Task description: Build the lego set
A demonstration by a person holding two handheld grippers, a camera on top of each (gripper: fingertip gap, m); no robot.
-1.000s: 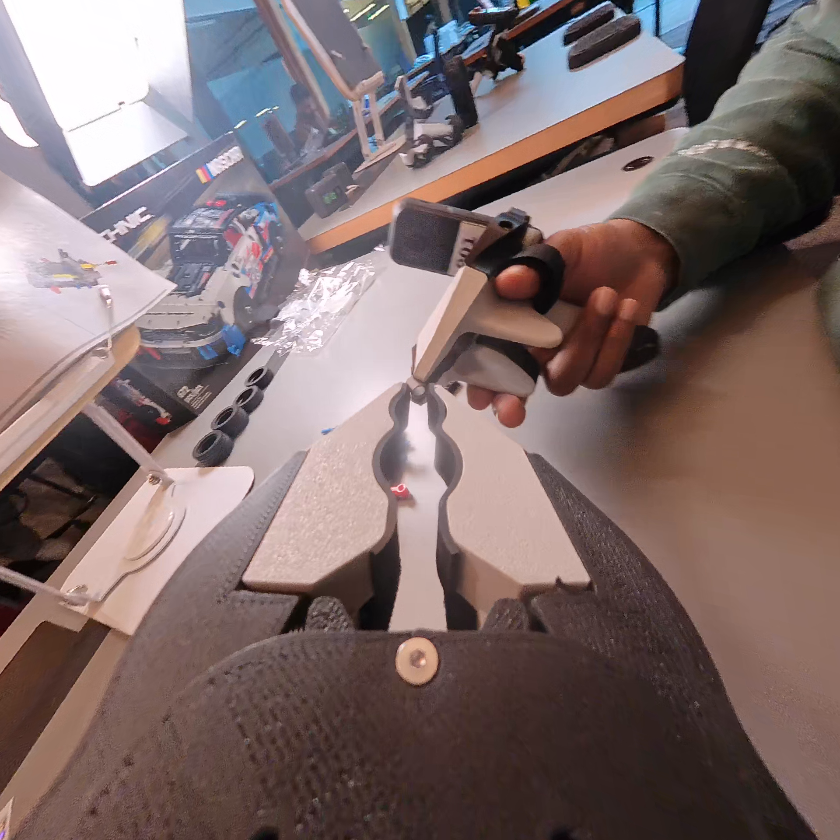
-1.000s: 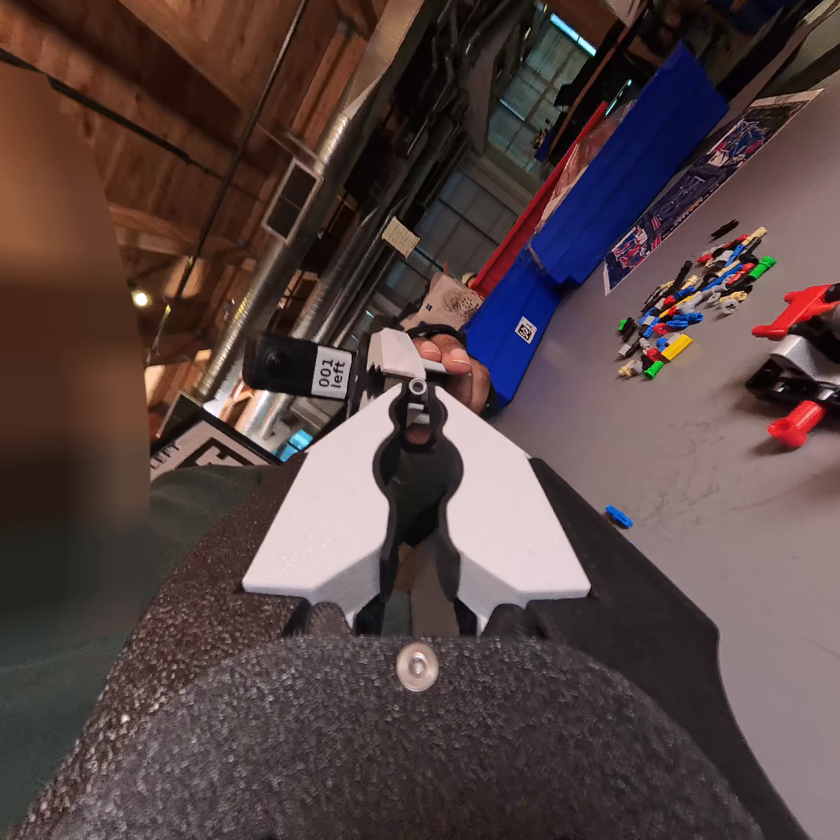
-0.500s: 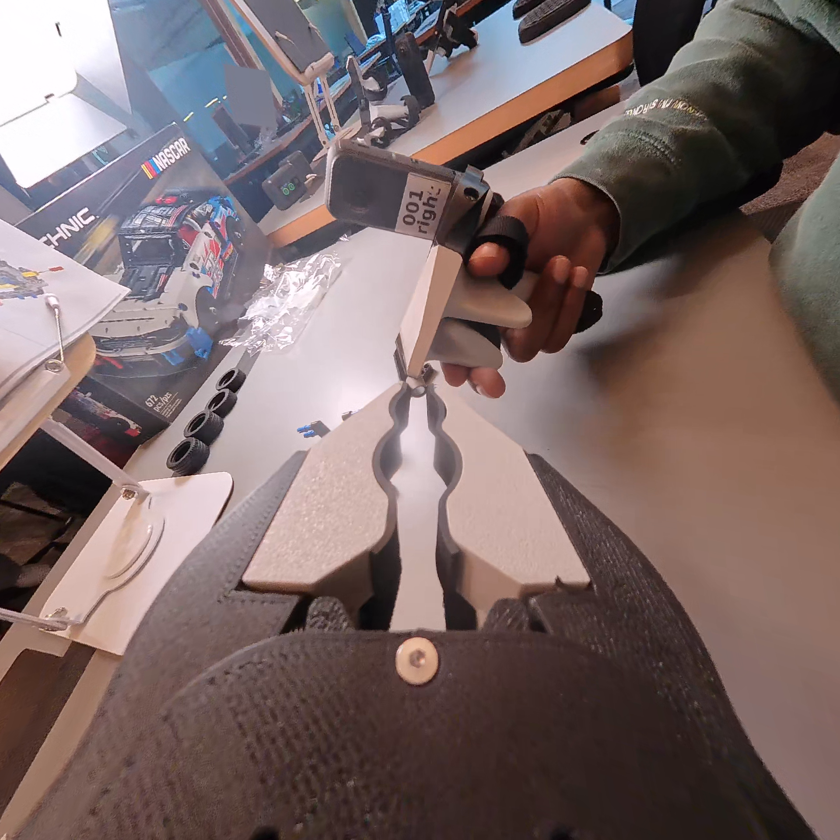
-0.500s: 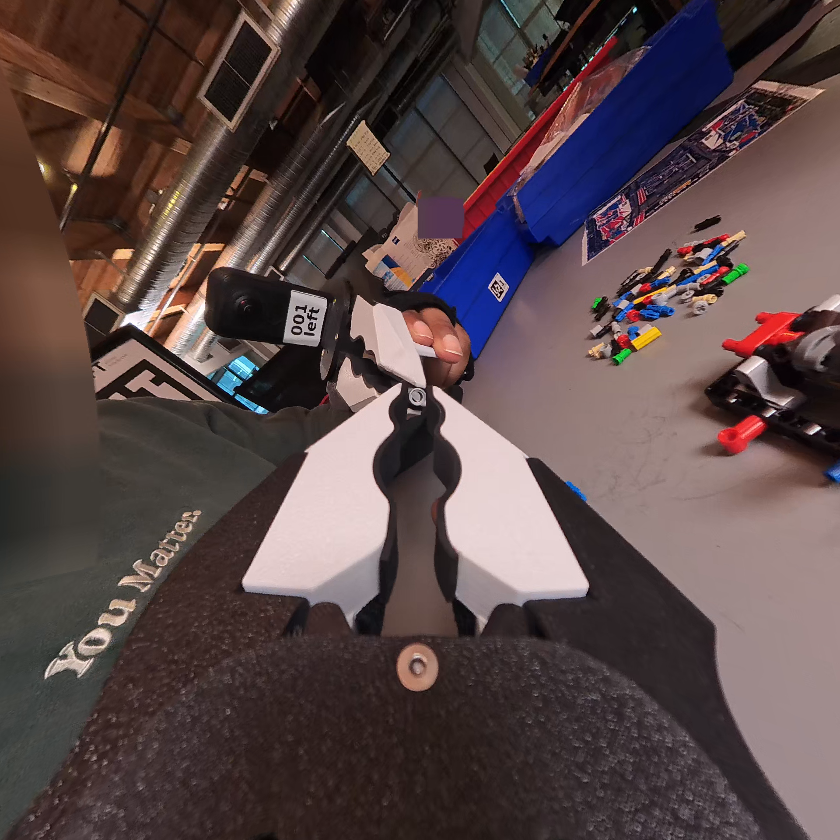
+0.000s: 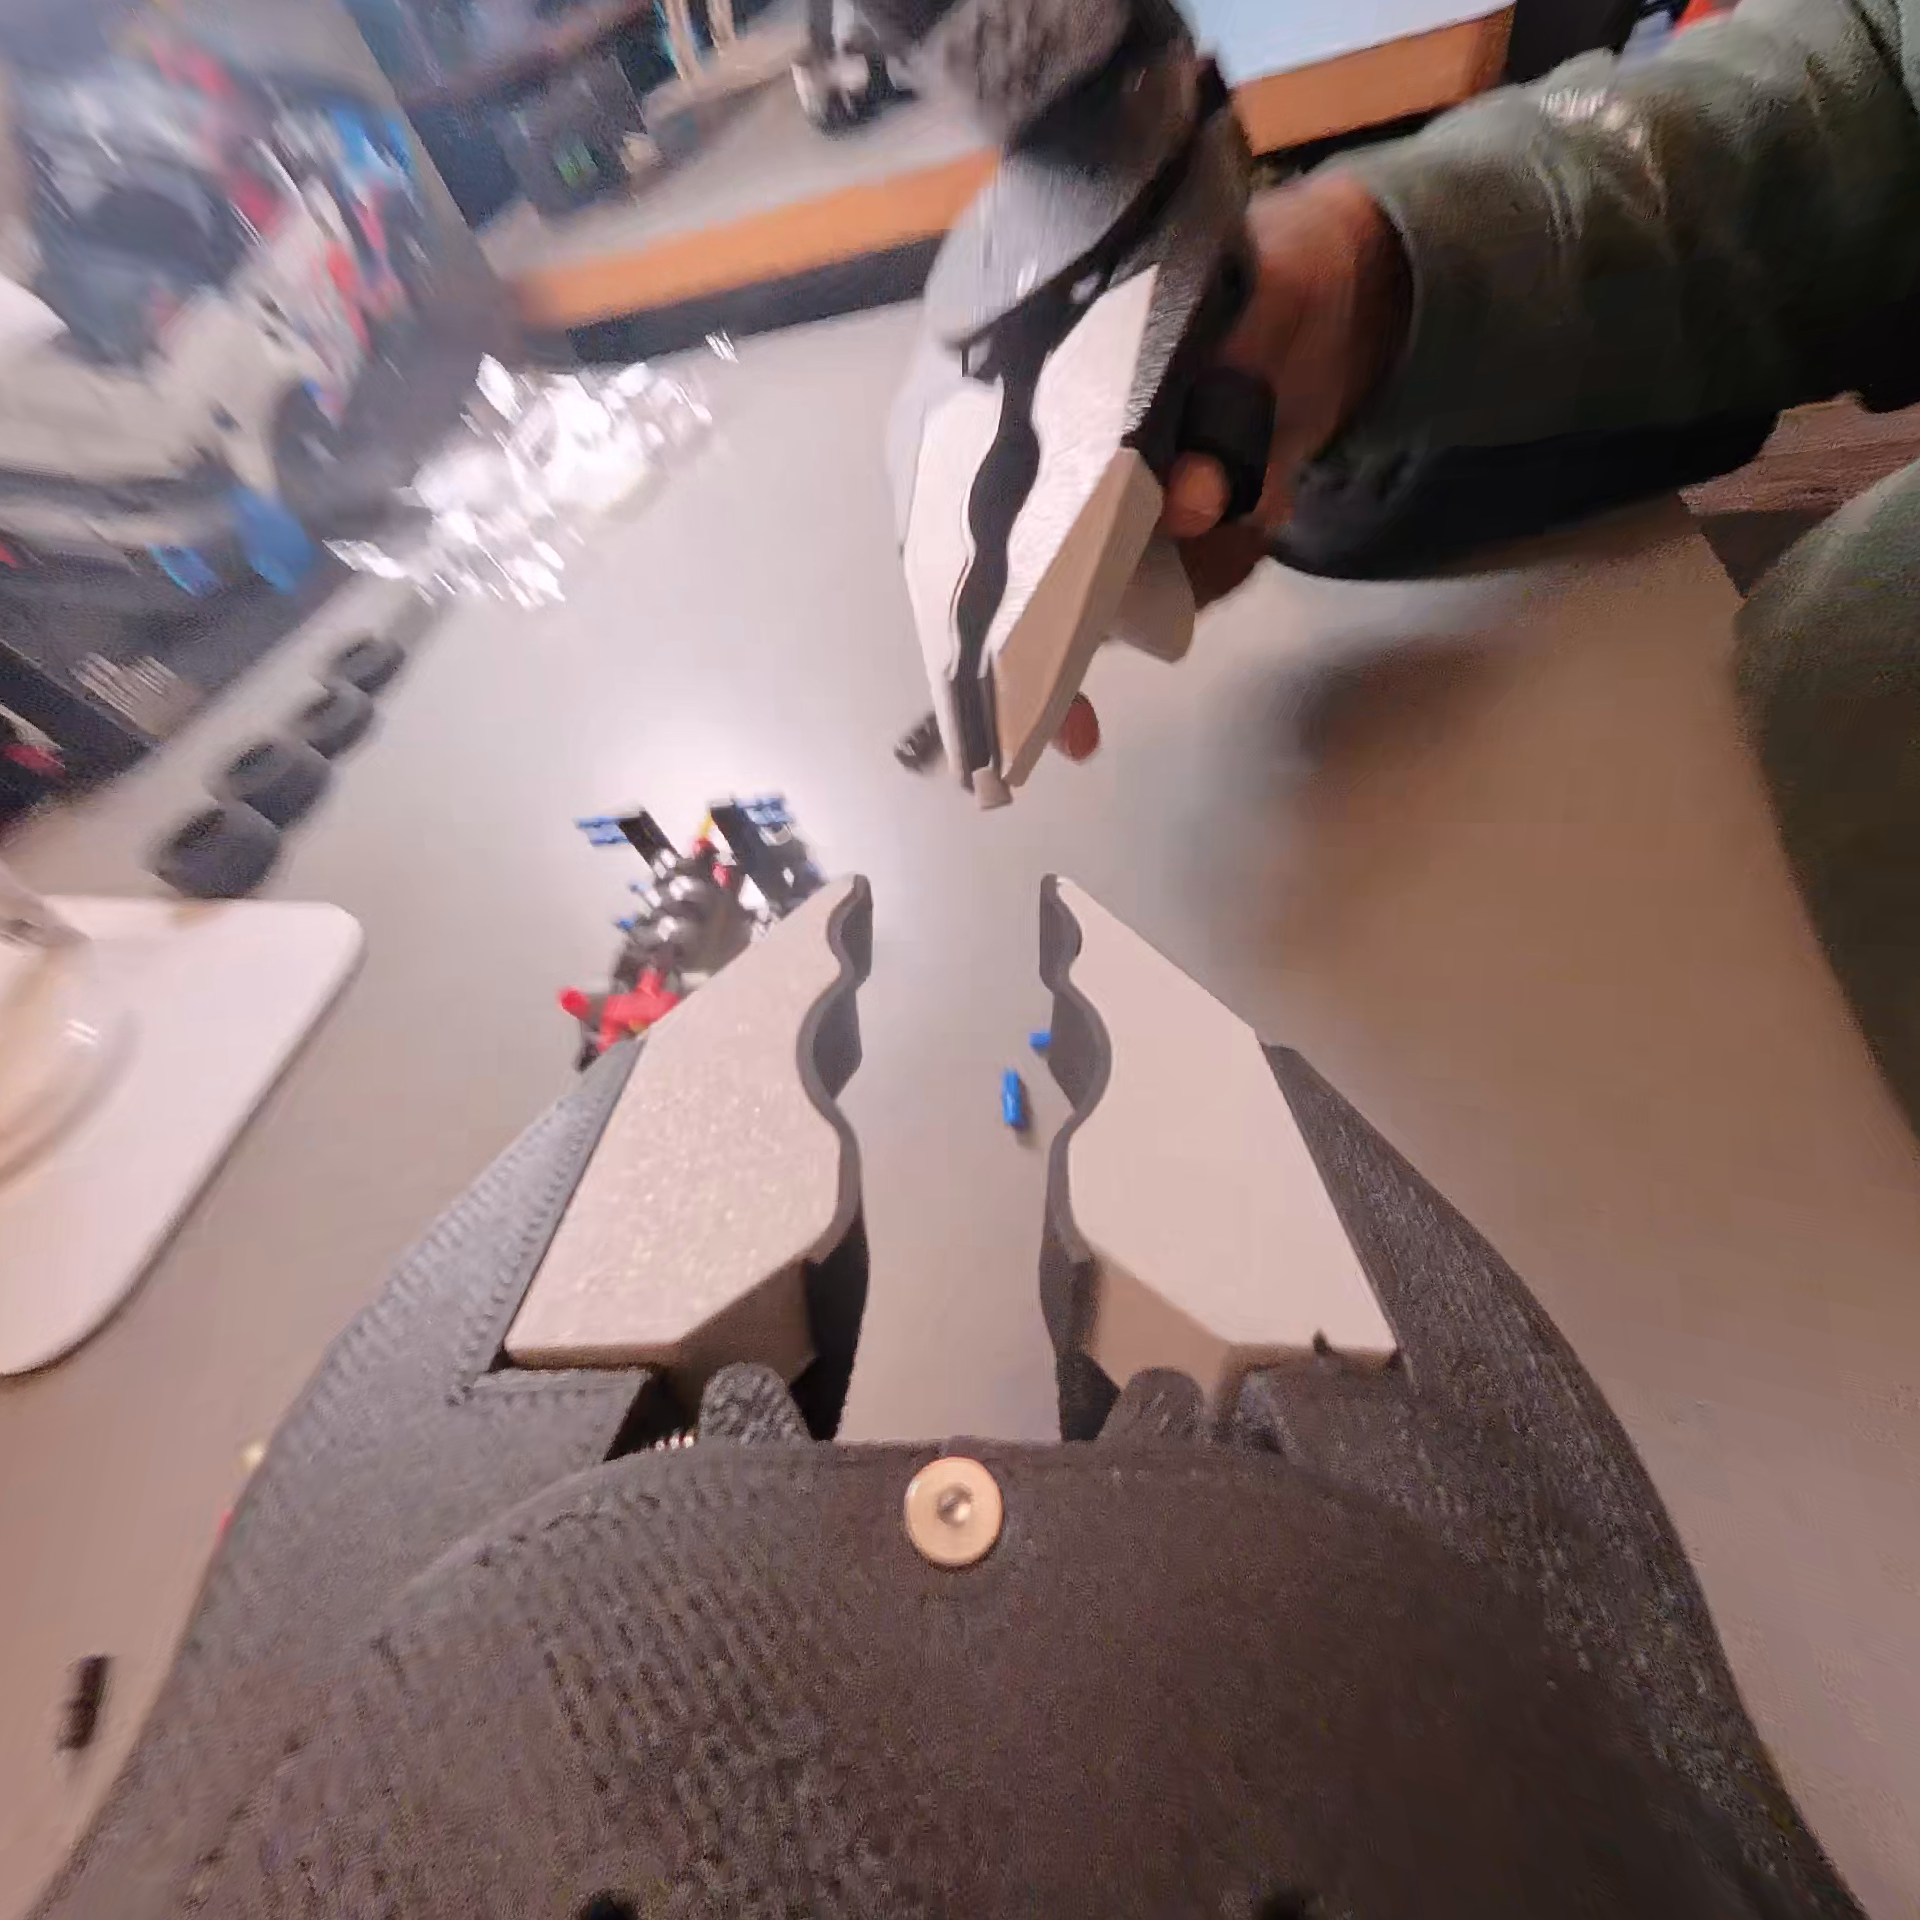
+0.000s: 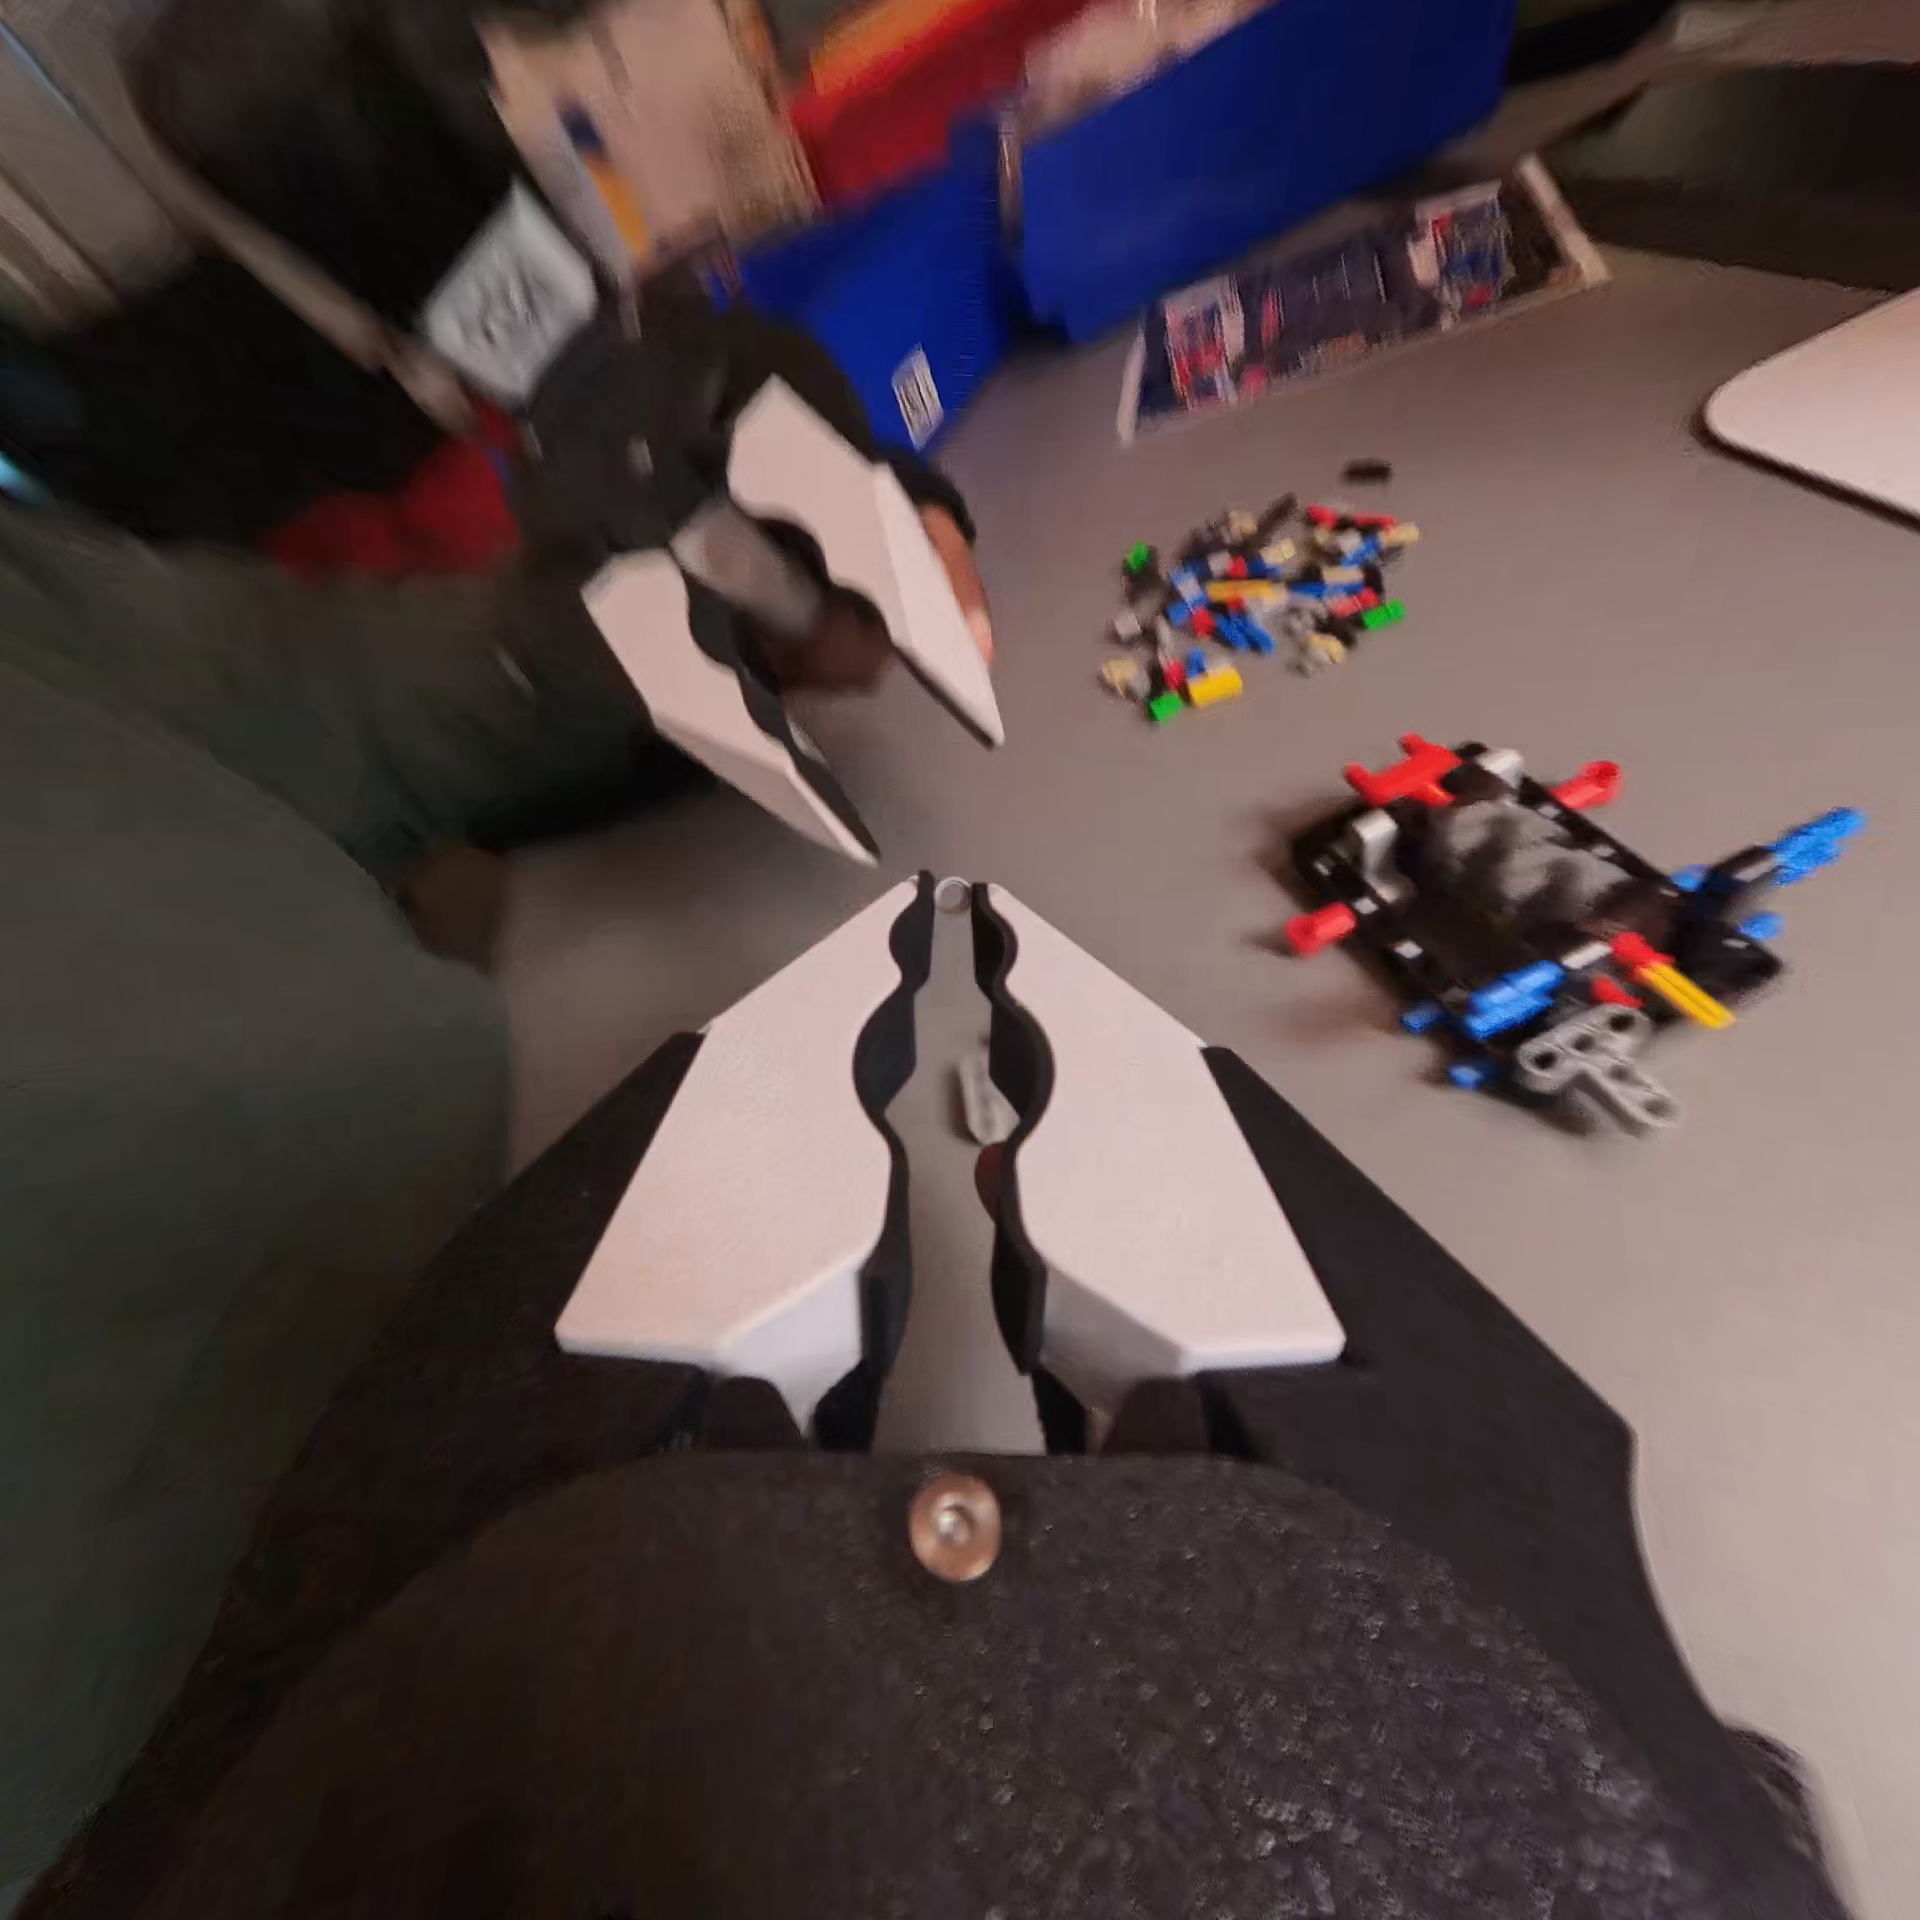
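My right gripper point(image 6: 951, 896) is shut on a small light-grey round lego piece point(image 6: 951, 894) at its tips, held above the grey table. It also shows in the left wrist view point(image 5: 987, 792), tips pointing down, a hand on it. My left gripper point(image 5: 951, 894) is open and empty, just in front of the right one; in the right wrist view point(image 6: 930, 798) its jaws stand apart. The partly built black, red and blue lego chassis point(image 6: 1507, 914) lies on the table to the right, and shows left of my left fingers point(image 5: 686, 914). Both views are blurred.
A pile of loose coloured pieces point(image 6: 1257, 603) lies beyond the chassis. A grey piece point(image 6: 977, 1101) and small blue pins point(image 5: 1013, 1096) lie on the table. Black tyres point(image 5: 270, 779) and a white stand base point(image 5: 156, 1091) are at left. Blue bins point(image 6: 1195, 187) and a booklet point(image 6: 1351, 301) stand behind.
The two grippers met tip to tip on the small grey piece. My left gripper has opened and drawn away; the right keeps the piece. Both views have tipped down toward the table.
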